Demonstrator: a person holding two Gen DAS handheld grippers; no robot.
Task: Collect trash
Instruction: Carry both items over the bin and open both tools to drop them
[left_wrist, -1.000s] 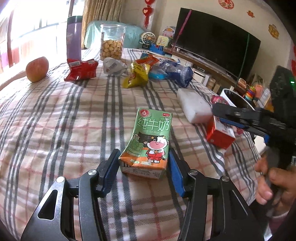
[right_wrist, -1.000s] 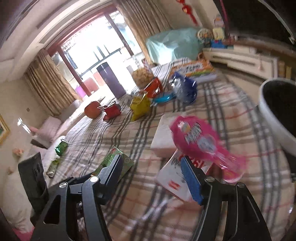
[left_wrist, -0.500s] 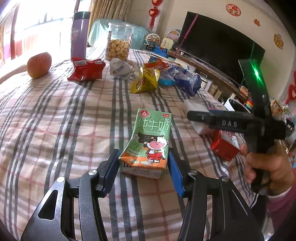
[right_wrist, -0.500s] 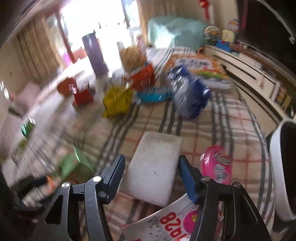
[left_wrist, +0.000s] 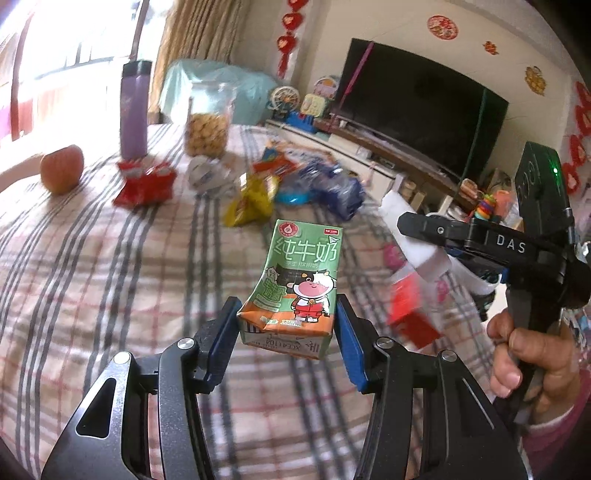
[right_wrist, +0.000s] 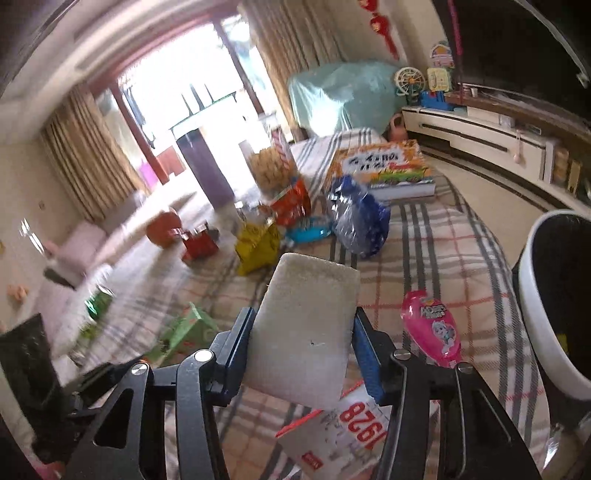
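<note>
My left gripper (left_wrist: 286, 332) is shut on a green milk carton (left_wrist: 295, 284) and holds it above the plaid-covered table (left_wrist: 92, 277). My right gripper (right_wrist: 301, 354) is shut on a white foam block (right_wrist: 303, 325) and holds it tilted above the table; it also shows in the left wrist view (left_wrist: 436, 236) to the right of the carton. Loose wrappers lie further back: a yellow one (right_wrist: 256, 247), a red one (left_wrist: 144, 182), a blue bag (right_wrist: 356, 221), an orange packet (right_wrist: 290, 201). A pink packet (right_wrist: 432, 332) and a red-and-white box (right_wrist: 340, 435) lie under the right gripper.
A white bin with a dark inside (right_wrist: 554, 306) stands at the table's right edge. An apple (left_wrist: 61, 168), a purple bottle (left_wrist: 133, 109), a jar of biscuits (left_wrist: 207, 123) and a flat book (right_wrist: 384, 171) are at the back. A TV (left_wrist: 417, 103) is behind.
My right gripper has closed on the white foam block and raised it off the table. My left gripper has lifted the milk carton higher.
</note>
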